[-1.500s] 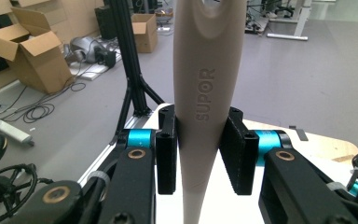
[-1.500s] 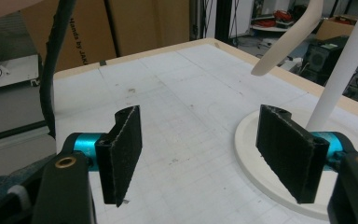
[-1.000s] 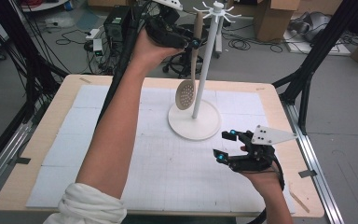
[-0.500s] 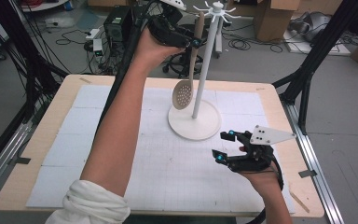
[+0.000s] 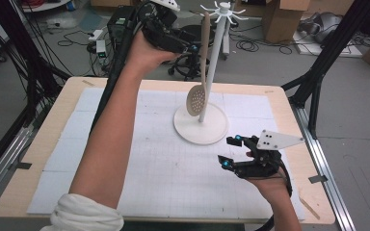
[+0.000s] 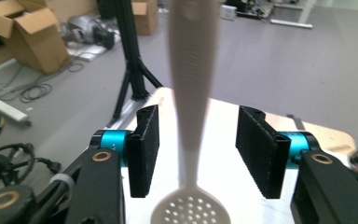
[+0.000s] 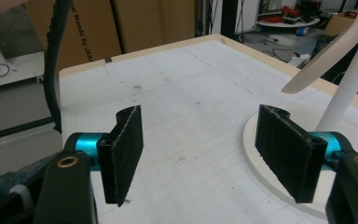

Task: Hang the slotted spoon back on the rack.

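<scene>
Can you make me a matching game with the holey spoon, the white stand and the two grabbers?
Things:
1. slotted spoon
2. white stand
3. left gripper
4. right gripper

Places or states:
A. low over the table's near right part, jaws open with nothing between them
B. standing on the white mat
C. hanging from the top of the stand
D. raised high, jaws just opened, spoon handle between them untouched

Pairs: 1-C, 2-B, 3-D, 4-A
</scene>
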Tool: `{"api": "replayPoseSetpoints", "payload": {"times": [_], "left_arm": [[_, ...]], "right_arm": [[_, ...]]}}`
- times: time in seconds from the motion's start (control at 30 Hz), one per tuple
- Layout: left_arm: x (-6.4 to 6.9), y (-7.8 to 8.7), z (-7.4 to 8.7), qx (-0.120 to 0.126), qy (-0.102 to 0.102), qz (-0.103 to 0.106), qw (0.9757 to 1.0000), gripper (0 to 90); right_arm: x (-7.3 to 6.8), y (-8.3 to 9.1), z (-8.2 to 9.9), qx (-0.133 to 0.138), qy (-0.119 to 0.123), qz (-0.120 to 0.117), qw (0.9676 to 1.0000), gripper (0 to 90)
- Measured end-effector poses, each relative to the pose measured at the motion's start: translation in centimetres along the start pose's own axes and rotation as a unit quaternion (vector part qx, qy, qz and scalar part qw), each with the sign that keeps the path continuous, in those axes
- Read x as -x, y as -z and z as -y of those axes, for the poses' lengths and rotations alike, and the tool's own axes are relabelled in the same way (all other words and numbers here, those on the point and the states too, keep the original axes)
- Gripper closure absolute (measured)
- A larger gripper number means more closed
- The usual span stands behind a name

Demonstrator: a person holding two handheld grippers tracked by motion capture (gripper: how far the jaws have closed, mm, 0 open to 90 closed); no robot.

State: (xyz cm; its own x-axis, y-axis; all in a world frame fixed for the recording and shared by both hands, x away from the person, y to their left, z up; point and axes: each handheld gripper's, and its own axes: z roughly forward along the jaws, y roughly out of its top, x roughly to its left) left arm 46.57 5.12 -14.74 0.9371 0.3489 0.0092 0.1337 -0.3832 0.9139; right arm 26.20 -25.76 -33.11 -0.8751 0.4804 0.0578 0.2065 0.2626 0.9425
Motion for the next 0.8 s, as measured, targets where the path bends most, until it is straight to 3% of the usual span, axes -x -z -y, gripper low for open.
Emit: {"api": "replayPoseSetpoints", "payload": {"times": [0.1, 0.13, 0.17, 0.23, 0.5, 0.8], "left_arm": [[0.6, 1.0, 0.3, 0.007, -0.007, -0.002, 0.9999, 44.7], [0.8, 1.6, 0.7, 0.026, -0.005, 0.003, 0.9996, 44.2], [0.9, 1.9, 0.8, 0.031, -0.002, 0.009, 0.9995, 43.4], [1.2, 2.7, 1.4, 0.033, -0.006, 0.000, 0.9994, 41.6], [1.5, 5.6, 3.9, 0.053, 0.008, 0.012, 0.9985, 39.0], [2.2, 7.5, 6.6, 0.077, 0.012, 0.016, 0.9968, 33.0]], "right_arm": [[-0.1, 0.0, -0.1, -0.001, 0.000, 0.000, 1.0000, 31.2], [-0.1, 0.0, -0.1, -0.001, 0.001, 0.001, 1.0000, 31.2], [-0.1, 0.0, -0.1, 0.000, 0.000, 0.001, 1.0000, 31.2], [-0.1, 0.1, -0.1, 0.002, -0.001, 0.002, 1.0000, 31.2], [0.0, 0.0, -0.2, 0.001, 0.000, 0.002, 1.0000, 31.2], [-0.1, -0.6, -0.3, -0.002, 0.000, -0.003, 1.0000, 31.2]]}}
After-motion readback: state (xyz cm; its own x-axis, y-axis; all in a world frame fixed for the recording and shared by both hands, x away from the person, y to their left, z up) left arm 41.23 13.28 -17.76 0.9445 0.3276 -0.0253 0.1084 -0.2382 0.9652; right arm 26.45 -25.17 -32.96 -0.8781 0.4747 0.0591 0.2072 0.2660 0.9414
